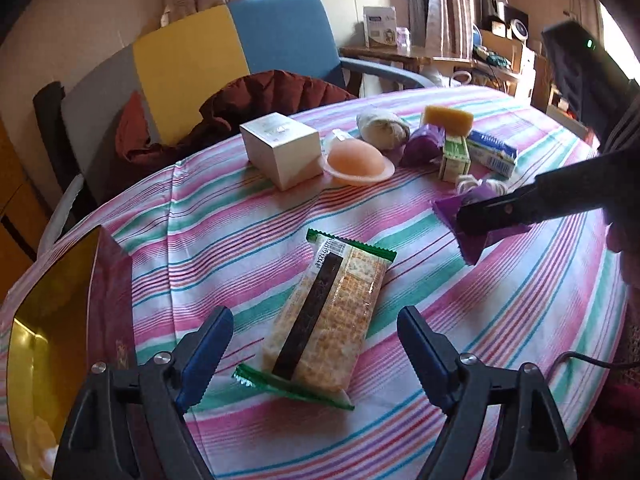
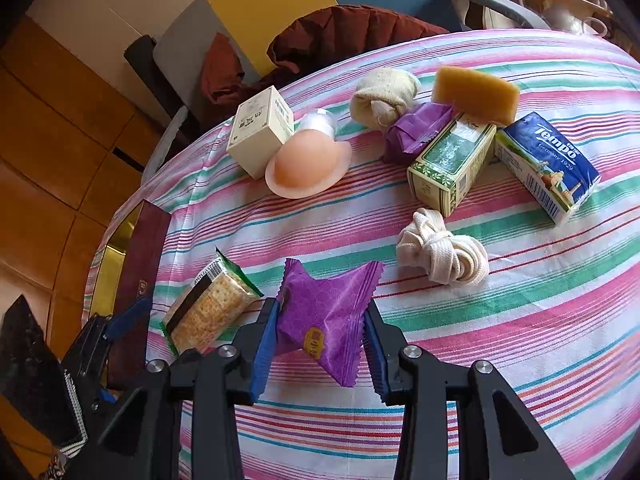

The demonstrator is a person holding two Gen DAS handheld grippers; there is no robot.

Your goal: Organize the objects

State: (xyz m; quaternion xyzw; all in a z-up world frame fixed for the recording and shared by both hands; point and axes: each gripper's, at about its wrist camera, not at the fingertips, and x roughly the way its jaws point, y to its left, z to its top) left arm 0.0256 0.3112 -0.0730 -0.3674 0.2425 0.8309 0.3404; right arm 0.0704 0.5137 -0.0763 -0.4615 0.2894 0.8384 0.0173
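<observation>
Purple foil snack packet (image 2: 328,316) sits pinched in my right gripper (image 2: 320,340), looks lifted off the striped tablecloth (image 2: 520,320). Left gripper (image 1: 316,352) spread over the green-edged cracker pack (image 1: 328,320). Most items still unsorted.

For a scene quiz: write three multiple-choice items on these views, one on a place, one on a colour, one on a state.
1. The cracker packet lies:
A. between the left gripper's fingers
B. inside the gold box
C. on the chair

2. The packet at the right gripper is:
A. green
B. purple
C. white

3. The left gripper is:
A. shut on the packet
B. open
C. holding rope

Answers: 1 A, it rests on cloth between the spread fingers; 2 B, purple wrapper; 3 B, both fingers stand clear.
</observation>
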